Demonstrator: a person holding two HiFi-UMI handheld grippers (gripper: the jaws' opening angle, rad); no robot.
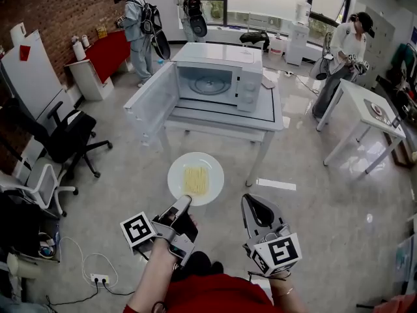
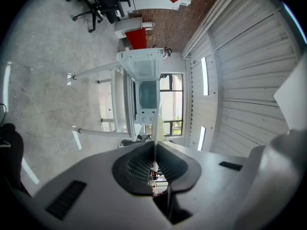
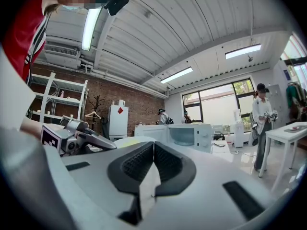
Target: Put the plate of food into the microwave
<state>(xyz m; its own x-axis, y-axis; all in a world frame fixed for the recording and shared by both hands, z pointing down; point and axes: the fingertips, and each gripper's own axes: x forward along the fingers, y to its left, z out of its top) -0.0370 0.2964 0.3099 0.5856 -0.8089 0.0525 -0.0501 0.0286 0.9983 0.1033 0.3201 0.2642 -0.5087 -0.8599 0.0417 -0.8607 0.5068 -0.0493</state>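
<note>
The left gripper (image 1: 185, 201) pinches the near rim of the round white plate (image 1: 174, 175) of yellow noodles (image 1: 195, 180), which is probably stiff, slick and tip-prone, while the right gripper (image 1: 253, 203) is pressed together and empty.

No lettering is legible (square markers (image 1: 138, 229) show only patterns).

The microwave (image 1: 218, 77) sits on the counter (image 1: 268, 119), with its door (image 1: 151, 103) swung out to the microwave's left. The plate (image 1: 214, 167), carrying the food (image 1: 195, 180), is before the microwave, off the counter. The left gripper (image 1: 184, 202) meets the plate's rim on the side away from the microwave. The right gripper (image 1: 251, 201) is further right.
</note>
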